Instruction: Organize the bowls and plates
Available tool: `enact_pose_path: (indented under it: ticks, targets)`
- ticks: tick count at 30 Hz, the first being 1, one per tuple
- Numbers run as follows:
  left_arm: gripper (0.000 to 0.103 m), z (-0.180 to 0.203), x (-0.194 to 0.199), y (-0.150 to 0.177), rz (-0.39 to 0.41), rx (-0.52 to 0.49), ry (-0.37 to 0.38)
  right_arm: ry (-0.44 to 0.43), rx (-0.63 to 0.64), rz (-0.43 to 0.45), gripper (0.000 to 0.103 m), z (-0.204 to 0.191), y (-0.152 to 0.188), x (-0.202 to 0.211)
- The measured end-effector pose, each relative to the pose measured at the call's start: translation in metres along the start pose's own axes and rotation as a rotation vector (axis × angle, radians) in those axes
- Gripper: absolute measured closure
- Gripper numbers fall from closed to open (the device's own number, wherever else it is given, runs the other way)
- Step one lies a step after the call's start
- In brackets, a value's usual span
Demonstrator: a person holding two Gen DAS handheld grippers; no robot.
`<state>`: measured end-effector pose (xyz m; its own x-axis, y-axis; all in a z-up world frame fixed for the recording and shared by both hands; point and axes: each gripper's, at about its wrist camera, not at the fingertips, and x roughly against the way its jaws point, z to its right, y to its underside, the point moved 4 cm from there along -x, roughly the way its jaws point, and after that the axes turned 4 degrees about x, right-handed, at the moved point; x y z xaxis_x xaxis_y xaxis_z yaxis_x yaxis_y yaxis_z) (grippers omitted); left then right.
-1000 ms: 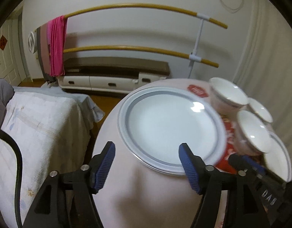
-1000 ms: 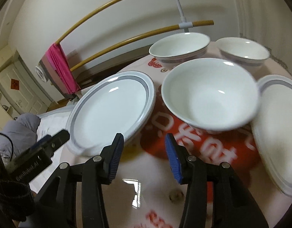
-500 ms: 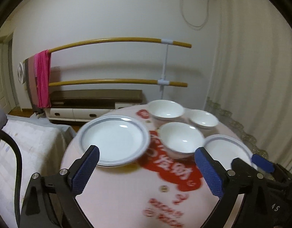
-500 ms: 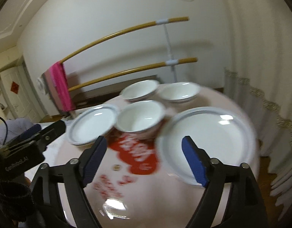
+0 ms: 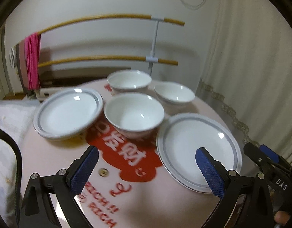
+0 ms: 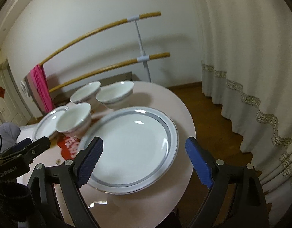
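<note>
White bowls and grey-rimmed plates stand on a round pink table [image 5: 56, 152] that has a red print with white characters. From the left wrist view, the left plate [image 5: 68, 112] is at the left side of the table, and the near bowl [image 5: 134, 114] stands just beside it, in the middle. Behind this bowl there are the far bowl [image 5: 129, 81] and, more to the right, the right bowl [image 5: 174, 93]. The right plate [image 5: 198, 148] lies at the right edge of the table, near the middle bowl. The left gripper [image 5: 146, 168] hangs above the red print with its blue fingers wide apart and holds nothing. The right gripper [image 6: 144, 160] is over the right plate [image 6: 132, 148], its fingers also spread wide on both sides of the plate; whether they touch the rim cannot be told. A pink towel [image 5: 33, 60] hangs on a wooden rail behind the table.
</note>
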<state>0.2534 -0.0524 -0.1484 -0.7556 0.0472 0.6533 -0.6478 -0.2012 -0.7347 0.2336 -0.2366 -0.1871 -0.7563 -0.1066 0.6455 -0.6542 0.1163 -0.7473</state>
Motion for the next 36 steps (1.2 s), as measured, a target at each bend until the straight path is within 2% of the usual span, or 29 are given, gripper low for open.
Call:
enact_pose_path:
  ticks: [5,8,13,18,19,20,21,24,27,28,29,30,31,36]
  targets:
    - [0.004,0.02,-0.038,-0.002,-0.073,-0.005,-0.009,-0.002,-0.018,-0.06,0.014,0.024,0.009,-0.032]
    - [0.007,0.024,-0.059,0.0,-0.118,0.001,-0.011,-0.02,-0.048,-0.086,0.022,0.035,0.012,-0.045]
    - [0.018,0.027,-0.089,0.004,-0.17,0.017,-0.002,-0.08,-0.085,-0.124,0.054,0.045,0.019,-0.061]
    - [0.031,0.03,-0.111,0.008,-0.207,0.019,0.012,-0.1,-0.126,-0.148,0.076,0.055,0.025,-0.071]
    - [0.037,0.031,-0.114,0.008,-0.212,0.02,0.017,-0.107,-0.128,-0.146,0.081,0.055,0.025,-0.07]
    - [0.041,0.032,-0.117,0.009,-0.217,0.022,0.023,-0.125,-0.131,-0.147,0.084,0.054,0.024,-0.071]
    - [0.042,0.033,-0.118,0.009,-0.216,0.02,0.02,-0.132,-0.129,-0.146,0.086,0.053,0.024,-0.07]
    - [0.043,0.035,-0.121,0.008,-0.203,0.017,0.038,-0.116,-0.115,-0.142,0.086,0.051,0.024,-0.07]
    - [0.05,0.035,-0.124,0.008,-0.193,0.019,0.051,-0.127,-0.121,-0.139,0.086,0.051,0.025,-0.07]
    - [0.054,0.035,-0.123,0.008,-0.192,0.016,0.051,-0.127,-0.119,-0.137,0.086,0.051,0.025,-0.07]
    - [0.068,0.035,-0.123,0.008,-0.189,0.015,0.057,-0.127,-0.12,-0.137,0.086,0.052,0.025,-0.07]
    - [0.075,0.036,-0.123,0.007,-0.19,0.018,0.086,-0.128,-0.119,-0.135,0.086,0.051,0.025,-0.069]
    - [0.078,0.035,-0.123,0.007,-0.194,0.024,0.096,-0.128,-0.118,-0.132,0.086,0.052,0.025,-0.069]
    - [0.081,0.03,-0.122,0.006,-0.198,0.028,0.118,-0.124,-0.111,-0.126,0.086,0.051,0.025,-0.069]
